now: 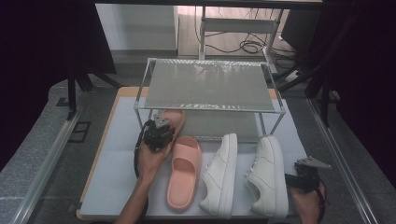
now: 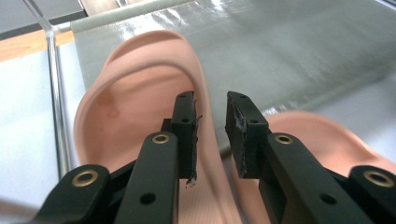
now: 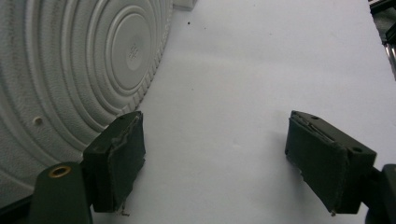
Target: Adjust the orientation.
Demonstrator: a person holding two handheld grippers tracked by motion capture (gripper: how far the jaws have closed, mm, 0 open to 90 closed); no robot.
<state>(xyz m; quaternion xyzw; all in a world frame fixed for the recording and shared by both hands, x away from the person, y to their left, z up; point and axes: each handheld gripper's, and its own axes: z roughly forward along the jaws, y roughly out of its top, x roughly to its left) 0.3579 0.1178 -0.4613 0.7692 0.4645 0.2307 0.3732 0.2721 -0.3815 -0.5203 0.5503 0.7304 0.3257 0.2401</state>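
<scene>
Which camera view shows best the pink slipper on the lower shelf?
The left gripper view: the pink slipper appears close, its side wall between the open tool. The high view shows just its toe under the rack.

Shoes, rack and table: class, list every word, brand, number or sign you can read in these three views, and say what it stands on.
No text can be read on anything here.
White sneaker sole: moulded rings with a small central mark, too blurred to read.
Pink slide by the left gripper: plain, no print on the slide.
Second pink slide, two white sneakers, metal rack: no label visible.
</scene>
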